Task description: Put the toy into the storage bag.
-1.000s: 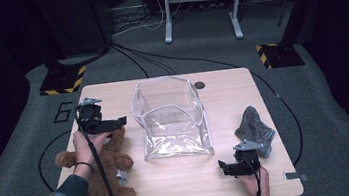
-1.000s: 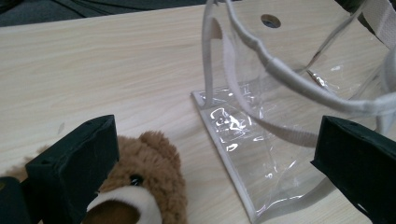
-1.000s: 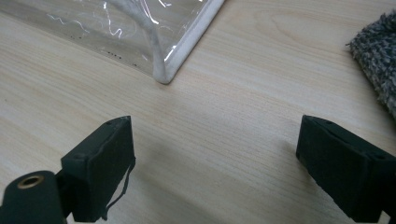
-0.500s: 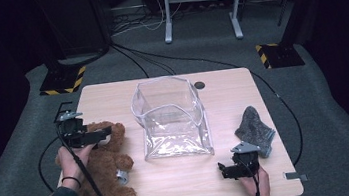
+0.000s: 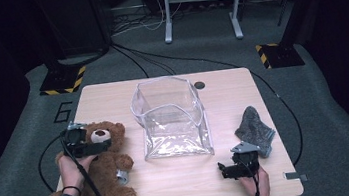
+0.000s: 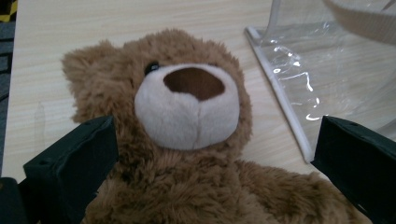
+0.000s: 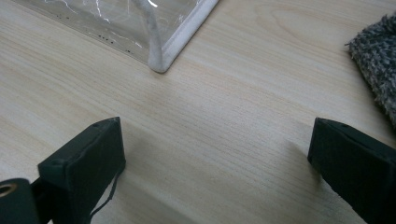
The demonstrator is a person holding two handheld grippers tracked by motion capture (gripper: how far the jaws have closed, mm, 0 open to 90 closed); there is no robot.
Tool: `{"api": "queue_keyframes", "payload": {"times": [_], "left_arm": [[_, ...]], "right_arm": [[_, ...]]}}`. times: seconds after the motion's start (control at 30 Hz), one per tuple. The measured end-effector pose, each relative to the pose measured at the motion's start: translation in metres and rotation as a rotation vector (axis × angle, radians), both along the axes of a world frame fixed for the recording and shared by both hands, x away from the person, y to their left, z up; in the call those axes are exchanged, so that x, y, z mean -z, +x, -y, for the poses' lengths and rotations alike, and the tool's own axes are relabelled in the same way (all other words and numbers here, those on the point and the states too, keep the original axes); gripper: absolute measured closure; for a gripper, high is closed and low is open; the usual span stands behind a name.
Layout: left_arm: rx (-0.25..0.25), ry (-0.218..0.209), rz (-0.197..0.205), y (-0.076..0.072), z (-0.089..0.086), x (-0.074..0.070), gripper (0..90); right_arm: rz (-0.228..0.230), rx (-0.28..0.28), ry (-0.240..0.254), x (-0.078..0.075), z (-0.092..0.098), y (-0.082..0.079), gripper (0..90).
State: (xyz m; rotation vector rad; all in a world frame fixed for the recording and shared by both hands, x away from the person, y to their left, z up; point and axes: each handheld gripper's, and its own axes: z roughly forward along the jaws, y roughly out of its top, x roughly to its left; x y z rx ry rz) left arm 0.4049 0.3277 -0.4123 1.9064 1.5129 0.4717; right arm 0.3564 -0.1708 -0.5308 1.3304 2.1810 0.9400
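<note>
Teddy bear (image 6: 187, 140) — legs cut off

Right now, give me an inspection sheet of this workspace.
Surface: pale wooden table.
Job's things: brown teddy bear lying at the left; clear plastic bag standing open mid-table.
Clutter: grey knitted cloth at the right; small dark disc at the far edge.
Grippers: left gripper open over the bear's head; right gripper open above bare wood.
Cables: black ones across the floor.
Surroundings: grey carpet, metal stand legs, striped bases.
</note>
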Motion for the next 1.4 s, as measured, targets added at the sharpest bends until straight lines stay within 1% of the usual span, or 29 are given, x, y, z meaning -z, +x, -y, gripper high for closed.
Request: {"api": "queue_keyframes", "payload": {"times": [0.03,0.07,0.1,0.17,0.2,0.27,0.33,0.47,0.53,0.57,0.6,0.63,0.67,0.7,0.77,0.8,0.83,0.87,0.9,0.93,0.97,1.0,1.03,1.1,1.13,1.17,1.27,1.37,1.4], "left_arm": [[0.001,0.010,-0.014,0.001,0.000,0.004,0.0],[-0.010,0.009,-0.018,0.001,0.000,0.006,0.0],[-0.026,0.006,-0.034,0.002,0.000,0.008,0.0],[-0.044,0.021,-0.050,0.005,-0.001,0.013,0.0],[-0.060,0.018,-0.057,0.006,-0.001,0.016,0.0],[-0.072,0.036,-0.065,0.008,-0.003,0.020,0.0],[-0.084,0.034,-0.080,0.009,-0.004,0.026,0.0],[-0.110,0.051,-0.086,0.008,-0.004,0.034,0.0],[-0.106,0.060,-0.101,0.008,-0.004,0.039,0.0],[-0.112,0.060,-0.099,0.008,-0.005,0.041,0.0],[-0.108,0.073,-0.108,0.009,-0.004,0.046,0.5],[-0.111,0.080,-0.116,0.009,-0.003,0.049,0.7],[-0.112,0.103,-0.123,0.008,-0.002,0.052,0.7],[-0.107,0.108,-0.129,0.009,-0.003,0.056,0.9],[-0.118,0.107,-0.121,0.009,-0.003,0.058,1.2],[-0.115,0.107,-0.132,0.010,-0.003,0.060,2.1],[-0.118,0.111,-0.139,0.010,-0.003,0.062,2.6],[-0.110,0.117,-0.145,0.010,-0.003,0.063,4.0],[-0.108,0.112,-0.155,0.011,-0.002,0.065,6.8],[-0.108,0.119,-0.164,0.012,-0.001,0.066,6.8],[-0.100,0.125,-0.166,0.013,-0.001,0.068,13.3],[-0.100,0.125,-0.166,0.013,-0.001,0.068,15.7],[-0.101,0.135,-0.159,0.014,0.000,0.068,15.7],[-0.091,0.146,-0.151,0.013,0.000,0.068,24.3],[-0.085,0.153,-0.141,0.012,0.000,0.067,30.9],[-0.085,0.153,-0.141,0.012,0.000,0.067,32.3],[-0.085,0.160,-0.108,0.007,0.001,0.065,34.8],[-0.078,0.160,-0.100,0.005,0.000,0.062,35.5],[-0.074,0.159,-0.107,0.005,0.000,0.061,35.8]], "right_arm": [[0.001,0.000,0.000,0.000,0.000,0.000,2.8],[0.001,0.000,0.000,0.000,0.000,0.000,2.8],[0.000,0.001,-0.002,0.000,0.000,0.000,2.8],[0.000,0.001,-0.001,0.000,0.000,0.000,2.8],[0.001,-0.001,0.000,0.000,0.000,0.000,2.8],[0.001,0.001,-0.001,0.000,0.000,0.000,2.8],[0.001,0.002,-0.002,0.000,0.000,0.000,2.8],[0.001,0.007,-0.004,0.000,0.000,0.000,2.8],[0.003,0.008,-0.001,0.000,-0.001,0.000,2.8],[0.003,0.008,-0.001,0.000,-0.001,0.000,2.8],[0.001,0.003,-0.007,0.000,0.000,0.000,2.8],[0.003,0.008,-0.001,0.000,-0.001,0.000,2.8],[0.003,0.008,-0.001,0.000,-0.001,0.000,2.8],[0.003,0.009,-0.003,0.000,-0.001,0.000,2.8],[-0.001,-0.003,-0.010,0.000,0.000,0.000,2.8],[0.001,-0.006,-0.009,0.000,0.000,0.000,2.8],[0.002,0.006,0.000,0.000,-0.001,0.000,2.8],[0.002,0.006,-0.001,0.000,-0.001,0.000,2.8],[0.002,0.006,-0.001,0.000,-0.001,0.000,2.8],[0.002,0.006,-0.001,0.000,-0.001,0.000,2.8],[0.002,0.007,0.000,0.000,-0.001,0.000,2.8],[0.002,0.007,0.000,0.000,-0.001,0.000,2.8],[0.001,0.008,0.000,0.000,-0.001,0.000,2.8],[-0.003,-0.002,-0.004,0.000,0.000,0.000,2.8],[-0.003,-0.002,-0.004,0.000,0.000,0.000,2.8],[-0.003,-0.002,-0.004,0.000,0.000,0.000,2.8],[-0.003,-0.001,-0.002,0.000,0.000,0.000,2.9],[-0.001,-0.003,-0.003,0.000,0.000,0.000,3.2],[-0.003,0.001,0.002,0.000,0.000,0.000,3.3]]}}
